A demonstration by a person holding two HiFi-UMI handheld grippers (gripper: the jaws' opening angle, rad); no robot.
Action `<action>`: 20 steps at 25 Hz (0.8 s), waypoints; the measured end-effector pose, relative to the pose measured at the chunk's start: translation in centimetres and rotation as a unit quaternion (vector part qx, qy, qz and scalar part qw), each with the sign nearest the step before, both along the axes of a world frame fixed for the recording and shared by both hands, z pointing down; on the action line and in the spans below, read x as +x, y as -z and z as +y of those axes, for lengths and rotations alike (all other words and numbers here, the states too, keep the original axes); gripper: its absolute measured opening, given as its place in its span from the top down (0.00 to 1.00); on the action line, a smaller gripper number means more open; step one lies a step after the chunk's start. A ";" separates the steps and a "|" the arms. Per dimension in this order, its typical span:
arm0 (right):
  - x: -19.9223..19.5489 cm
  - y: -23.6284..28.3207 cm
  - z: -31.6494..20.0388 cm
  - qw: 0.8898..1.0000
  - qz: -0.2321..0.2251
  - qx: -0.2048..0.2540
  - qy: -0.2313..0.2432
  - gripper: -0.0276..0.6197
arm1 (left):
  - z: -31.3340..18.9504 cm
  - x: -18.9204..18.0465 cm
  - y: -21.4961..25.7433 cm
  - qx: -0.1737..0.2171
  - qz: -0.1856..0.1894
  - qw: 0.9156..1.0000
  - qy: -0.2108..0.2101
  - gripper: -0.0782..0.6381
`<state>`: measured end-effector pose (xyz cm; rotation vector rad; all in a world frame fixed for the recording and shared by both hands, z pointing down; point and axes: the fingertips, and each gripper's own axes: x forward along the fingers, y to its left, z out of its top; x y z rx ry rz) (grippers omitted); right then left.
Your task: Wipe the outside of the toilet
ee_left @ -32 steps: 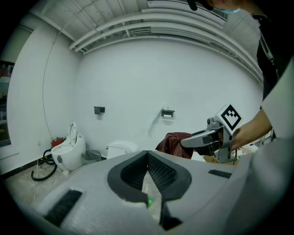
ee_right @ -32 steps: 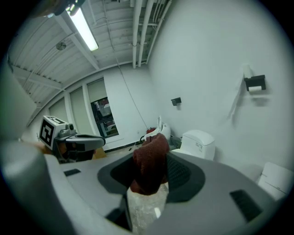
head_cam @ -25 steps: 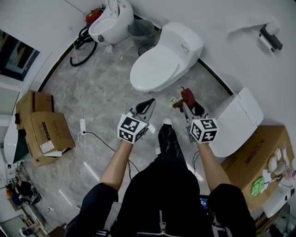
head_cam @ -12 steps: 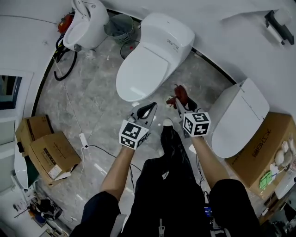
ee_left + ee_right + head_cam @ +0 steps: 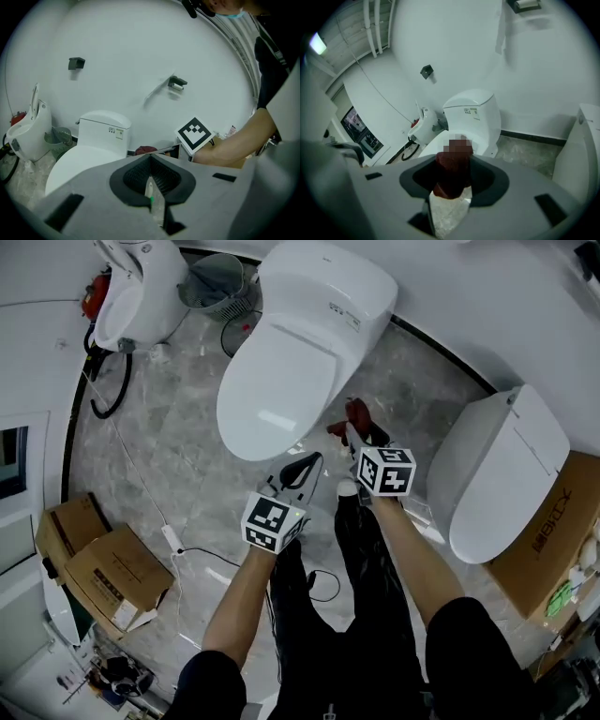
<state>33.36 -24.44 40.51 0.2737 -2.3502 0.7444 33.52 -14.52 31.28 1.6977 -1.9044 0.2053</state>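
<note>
Toilet (image 5: 281, 371), lid down, stands at 12 o'clock from both grippers. Right gripper (image 5: 352, 432): jaws clamped on a dark red cloth (image 5: 357, 412), near the bowl's front at its 5 o'clock. Left gripper (image 5: 307, 465): jaws closed together, nothing between them, near the bowl's 6 o'clock.

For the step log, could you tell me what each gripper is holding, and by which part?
The right gripper clamps a dark red cloth by one bunched end; the left gripper is shut, holding nothing.

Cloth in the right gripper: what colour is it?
Dark red cloth, shown best in the right gripper view.
</note>
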 end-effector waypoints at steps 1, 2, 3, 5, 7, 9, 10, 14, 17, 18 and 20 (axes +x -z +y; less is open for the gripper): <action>-0.3 -1.3 -0.1 1.000 0.005 -0.004 -0.008 0.71 | -0.1 -0.1 -1.2 -0.002 0.003 1.000 -0.007 0.89; -0.5 -2.7 0.0 1.000 0.011 -0.008 -0.016 0.72 | 0.0 -0.2 -2.5 -0.005 0.005 1.000 -0.014 0.89; -0.7 -4.1 0.0 1.000 0.018 -0.012 -0.022 0.72 | 0.0 -0.3 -3.9 -0.009 0.007 1.000 -0.022 0.89; -1.2 -6.9 -0.3 0.999 0.029 -0.012 -0.029 0.71 | -0.2 -0.7 -6.8 -0.010 0.008 0.999 -0.032 0.89; -1.5 -9.4 -0.6 0.999 0.037 -0.017 -0.034 0.71 | -0.3 -0.8 -9.4 -0.005 0.014 0.999 -0.036 0.89; -1.5 -11.8 -0.4 0.996 0.039 -0.049 -0.061 0.71 | 0.6 -0.6 -11.8 -0.004 0.022 0.999 -0.037 0.89; -1.8 -13.0 -0.3 0.994 0.037 -0.070 -0.079 0.71 | 1.2 -0.6 -13.1 -0.006 0.027 0.999 -0.036 0.89; -2.4 -18.7 -0.7 0.985 0.057 -0.103 -0.126 0.72 | 3.6 0.2 -17.9 -0.017 0.043 0.998 -0.042 0.89; -3.2 -22.1 -1.7 0.986 0.081 -0.081 -0.118 0.71 | 5.1 0.5 -20.7 -0.021 0.046 0.997 -0.050 0.89; -3.7 -23.0 -2.0 0.988 0.089 -0.066 -0.105 0.71 | 5.6 0.4 -21.6 -0.022 0.047 0.998 -0.047 0.89; -4.7 -24.6 -2.6 0.991 0.108 -0.024 -0.070 0.72 | 6.5 0.2 -23.1 -0.023 0.051 0.998 -0.036 0.89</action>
